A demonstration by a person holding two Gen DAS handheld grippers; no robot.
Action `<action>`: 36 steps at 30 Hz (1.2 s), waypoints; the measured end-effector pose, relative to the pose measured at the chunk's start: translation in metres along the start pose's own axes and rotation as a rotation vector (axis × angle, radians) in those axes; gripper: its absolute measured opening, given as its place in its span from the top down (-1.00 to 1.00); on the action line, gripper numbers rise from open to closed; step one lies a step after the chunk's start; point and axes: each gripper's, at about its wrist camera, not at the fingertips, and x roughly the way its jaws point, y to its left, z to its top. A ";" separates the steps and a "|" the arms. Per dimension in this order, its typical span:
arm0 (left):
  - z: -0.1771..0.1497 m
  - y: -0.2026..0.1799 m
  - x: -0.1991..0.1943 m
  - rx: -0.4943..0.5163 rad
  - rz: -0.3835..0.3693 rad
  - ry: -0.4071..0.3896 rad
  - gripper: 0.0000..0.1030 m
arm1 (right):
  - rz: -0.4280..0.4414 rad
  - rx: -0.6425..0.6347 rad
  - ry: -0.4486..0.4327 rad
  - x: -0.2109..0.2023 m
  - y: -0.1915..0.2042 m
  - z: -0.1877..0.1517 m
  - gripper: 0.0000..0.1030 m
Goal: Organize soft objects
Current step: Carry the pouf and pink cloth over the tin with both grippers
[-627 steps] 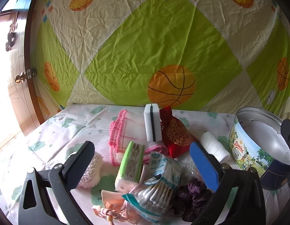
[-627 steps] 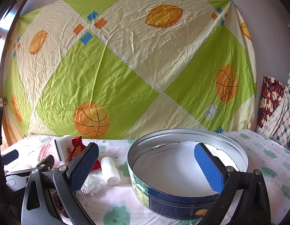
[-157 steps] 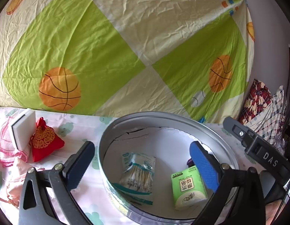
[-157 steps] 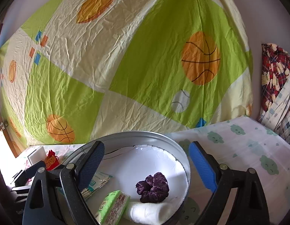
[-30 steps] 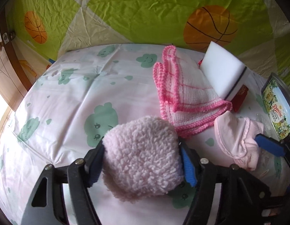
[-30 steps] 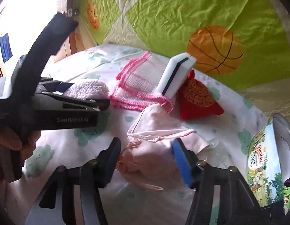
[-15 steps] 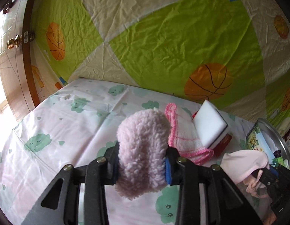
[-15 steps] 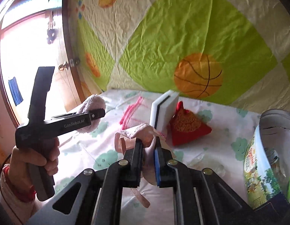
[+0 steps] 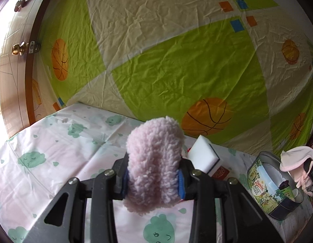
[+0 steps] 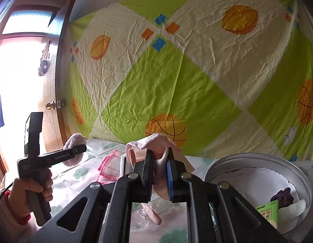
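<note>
Right gripper [image 10: 158, 162] jaws pinch pink pouch [image 10: 156, 143].

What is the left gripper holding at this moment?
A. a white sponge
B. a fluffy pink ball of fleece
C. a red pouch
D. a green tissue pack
B: the left gripper is shut on the fluffy pink fleece ball, whose pile bulges out above and below the blue pads; the white sponge lies behind it on the table.

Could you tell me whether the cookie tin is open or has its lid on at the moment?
Open. The cookie tin has no lid on it; the right wrist view looks straight into it, at a purple scrunchie and a green tissue pack.
</note>
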 end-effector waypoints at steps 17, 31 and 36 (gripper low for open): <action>-0.021 -0.050 -0.011 0.097 -0.010 -0.047 0.29 | -0.032 0.089 -0.030 -0.018 -0.044 0.005 0.76; -0.036 -0.121 -0.020 0.153 -0.121 -0.035 0.29 | -0.081 0.127 -0.046 -0.034 -0.086 0.007 0.76; -0.038 -0.145 -0.022 0.163 -0.153 -0.032 0.29 | -0.107 0.152 -0.070 -0.045 -0.103 0.011 0.76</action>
